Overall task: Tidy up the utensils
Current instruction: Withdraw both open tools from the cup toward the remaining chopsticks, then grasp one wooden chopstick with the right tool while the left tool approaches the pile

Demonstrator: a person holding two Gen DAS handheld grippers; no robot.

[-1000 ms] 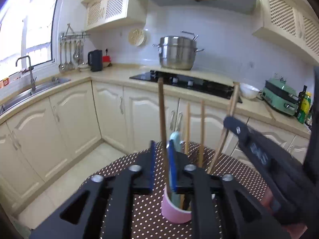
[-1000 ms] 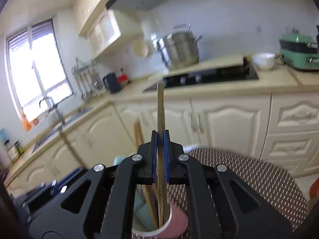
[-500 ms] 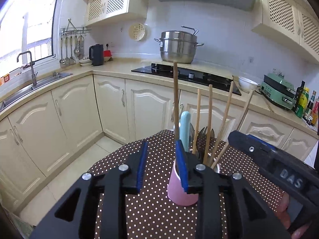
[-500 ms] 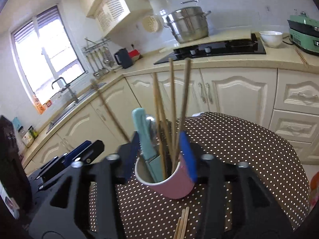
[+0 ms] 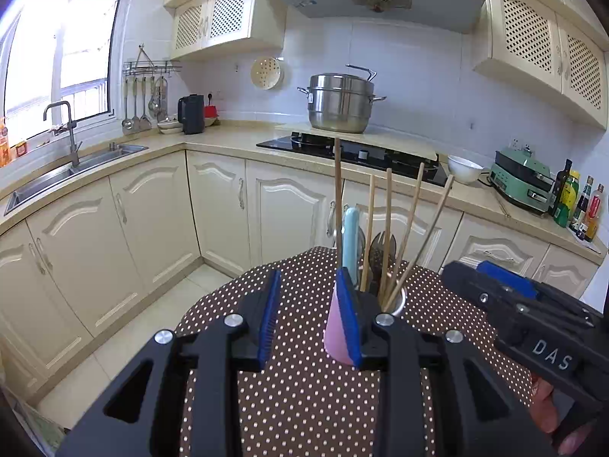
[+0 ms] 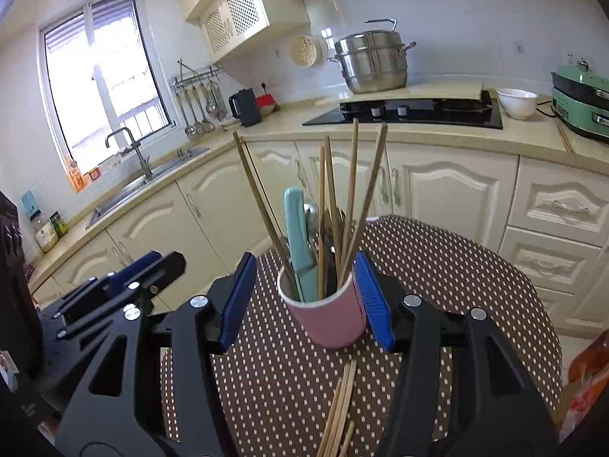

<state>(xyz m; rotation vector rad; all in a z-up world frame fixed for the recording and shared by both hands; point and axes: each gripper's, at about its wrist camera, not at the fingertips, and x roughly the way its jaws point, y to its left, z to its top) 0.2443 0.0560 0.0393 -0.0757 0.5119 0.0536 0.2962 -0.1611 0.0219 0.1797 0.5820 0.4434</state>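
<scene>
Chopsticks [image 6: 340, 415] lie on dotted tablecloth [image 6: 437, 266] amid cream kitchen cabinets [image 6: 449, 186].

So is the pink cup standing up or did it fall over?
Standing up. The pink cup sits flat on the dotted tablecloth, mouth facing up, with the chopsticks and a blue handle poking out of it.

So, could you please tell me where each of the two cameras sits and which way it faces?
Left wrist: sits on the left gripper, looking along its open jaws over the dotted table toward the stove; the pink cup stands partly behind its right jaw, and the right gripper enters from the right.
Right wrist: sits on the right gripper, facing the sink corner; its open jaws flank the pink cup, loose chopsticks lie below, and the left gripper shows at left.
Shared: cup, table, steamer pot.
</scene>
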